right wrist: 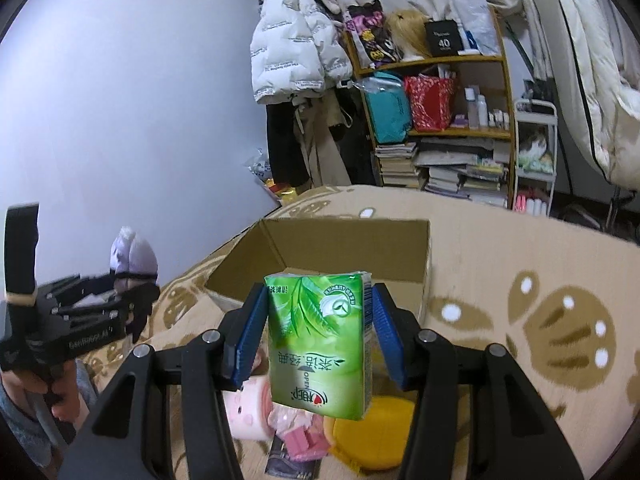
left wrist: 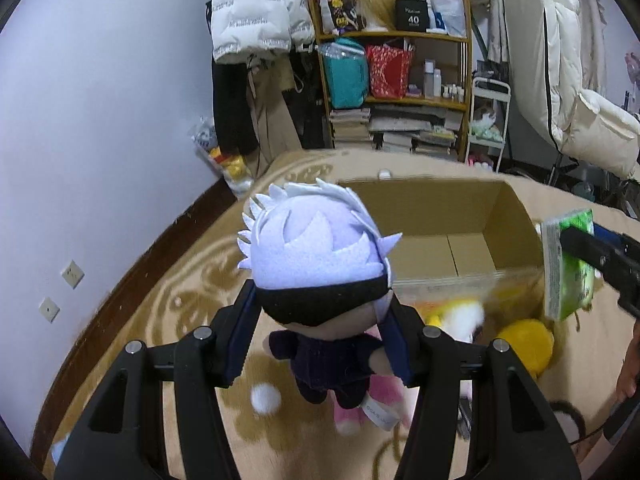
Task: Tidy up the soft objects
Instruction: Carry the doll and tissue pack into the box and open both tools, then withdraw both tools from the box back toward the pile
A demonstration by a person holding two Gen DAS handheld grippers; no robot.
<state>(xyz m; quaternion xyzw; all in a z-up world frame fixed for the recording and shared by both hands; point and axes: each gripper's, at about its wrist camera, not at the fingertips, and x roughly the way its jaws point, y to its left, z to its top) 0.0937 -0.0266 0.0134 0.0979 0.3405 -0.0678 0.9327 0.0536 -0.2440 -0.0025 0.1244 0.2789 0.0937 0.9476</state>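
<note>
We see a beige patterned carpet point(right wrist: 520, 280) running up to a lilac wall, with a cluttered wooden shelf point(left wrist: 400, 36) behind. Beyond both sets of jaws an open cardboard box point(left wrist: 432, 208) sits on the carpet; the part of its floor that shows is bare. The left gripper point(left wrist: 320, 320) clamps a white-haired plush doll point(left wrist: 316, 256) at the head, its body dangling between the jaws. The right gripper point(right wrist: 320, 320) pinches a green tissue pack point(right wrist: 320, 340) upright between its blue pads. Below the jaws we find a yellow plush point(right wrist: 372, 436) and a pink plush point(right wrist: 248, 412) on the carpet, outside the box.
</note>
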